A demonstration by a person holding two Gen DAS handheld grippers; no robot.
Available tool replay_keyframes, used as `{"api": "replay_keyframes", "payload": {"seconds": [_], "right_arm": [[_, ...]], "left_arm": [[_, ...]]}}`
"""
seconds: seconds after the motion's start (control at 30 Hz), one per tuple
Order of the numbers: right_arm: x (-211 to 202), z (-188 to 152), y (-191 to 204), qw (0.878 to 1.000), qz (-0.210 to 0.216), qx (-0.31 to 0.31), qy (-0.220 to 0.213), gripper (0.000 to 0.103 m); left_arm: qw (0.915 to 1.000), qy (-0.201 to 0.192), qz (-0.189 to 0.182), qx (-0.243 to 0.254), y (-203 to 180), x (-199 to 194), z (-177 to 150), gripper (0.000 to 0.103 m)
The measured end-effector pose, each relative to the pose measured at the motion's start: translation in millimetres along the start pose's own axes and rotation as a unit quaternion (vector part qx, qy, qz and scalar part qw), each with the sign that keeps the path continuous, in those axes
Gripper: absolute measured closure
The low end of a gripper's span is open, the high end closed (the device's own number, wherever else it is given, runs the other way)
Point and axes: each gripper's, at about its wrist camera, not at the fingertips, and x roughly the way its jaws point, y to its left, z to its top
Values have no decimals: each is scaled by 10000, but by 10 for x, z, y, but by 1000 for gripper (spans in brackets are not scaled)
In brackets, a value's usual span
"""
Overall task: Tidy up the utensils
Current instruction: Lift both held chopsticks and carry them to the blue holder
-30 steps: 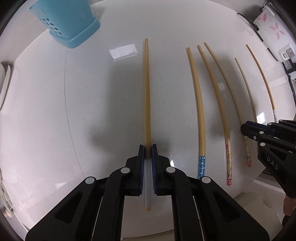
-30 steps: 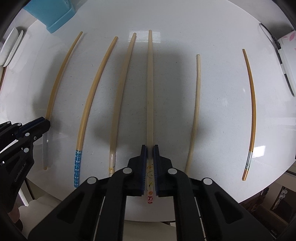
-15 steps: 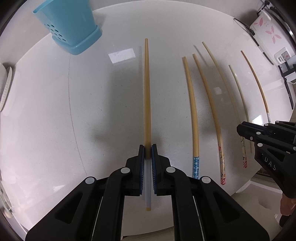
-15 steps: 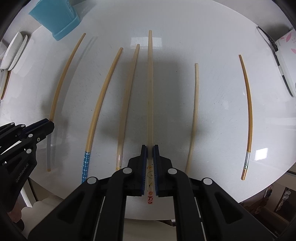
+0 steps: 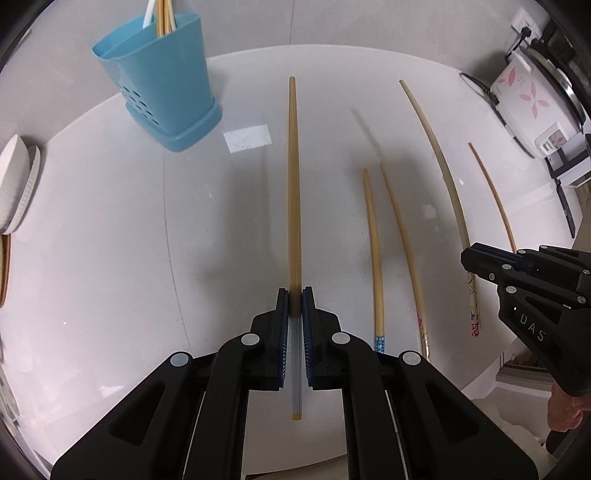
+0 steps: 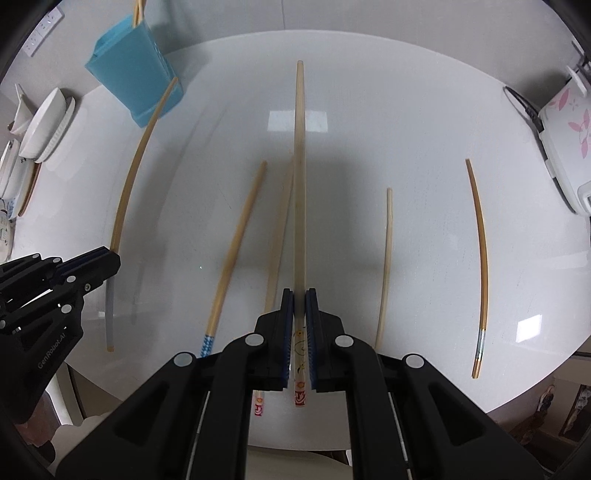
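Each tool pinches one chopstick above the white surface.

The left tool clamps a grey-handled chopstick; the right tool clamps a flower-printed chopstick. Only the left view shows plainly the chopsticks standing in the blue holder near the surface's far left edge. Only the right view shows the gold-banded chopstick whole, toward the right edge, and the blue-patterned chopstick complete.

Six loose chopsticks show: two lifted in grippers, four lying on the white table. One blue holder stands far left, and one rice cooker sits far right.
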Motion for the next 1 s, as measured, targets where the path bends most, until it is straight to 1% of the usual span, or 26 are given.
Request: {"api": "replay_keyframes", "payload": {"seconds": [0.03, 0.07, 0.17, 0.23, 0.27, 0.4, 0.53, 0.57, 0.63, 0.73, 1.0], "right_arm": [[-22, 5, 19, 10000, 23, -18, -50, 97], [-11, 41, -66, 9999, 53, -45, -105, 97], [-90, 96, -19, 9995, 86, -95, -277, 97], [-169, 17, -32, 9991, 110, -113, -381, 97], [-185, 30, -67, 9989, 130, -119, -427, 97], [-370, 244, 103, 9972, 214, -243, -669, 97], [-486, 313, 147, 9951, 266, -292, -902, 97], [-505, 351, 146, 9947, 276, -297, -949, 97], [-571, 406, 178, 9934, 307, -315, -1058, 97], [-671, 499, 255, 9916, 327, -355, -1201, 97], [-884, 716, 401, 9853, 370, -406, -1615, 97]], "left_arm": [[10000, -26, 17, -5, 19, -27, 25, 96], [10000, -59, 33, -14, 27, -45, 35, 96], [9998, -176, 50, -65, 88, -107, 101, 96], [9996, -252, 50, -97, 140, -180, 130, 96], [9995, -298, 45, -112, 159, -219, 148, 96], [9987, -488, 61, -94, 192, -355, 227, 96], [9974, -694, 67, -165, 250, -495, 295, 96], [9969, -754, 49, -202, 276, -540, 311, 96], [9959, -851, -122, -274, 341, -615, 350, 96], [9945, -1001, -59, -300, 386, -712, 399, 96], [9884, -1440, -67, -486, 569, -978, 538, 96]]}}
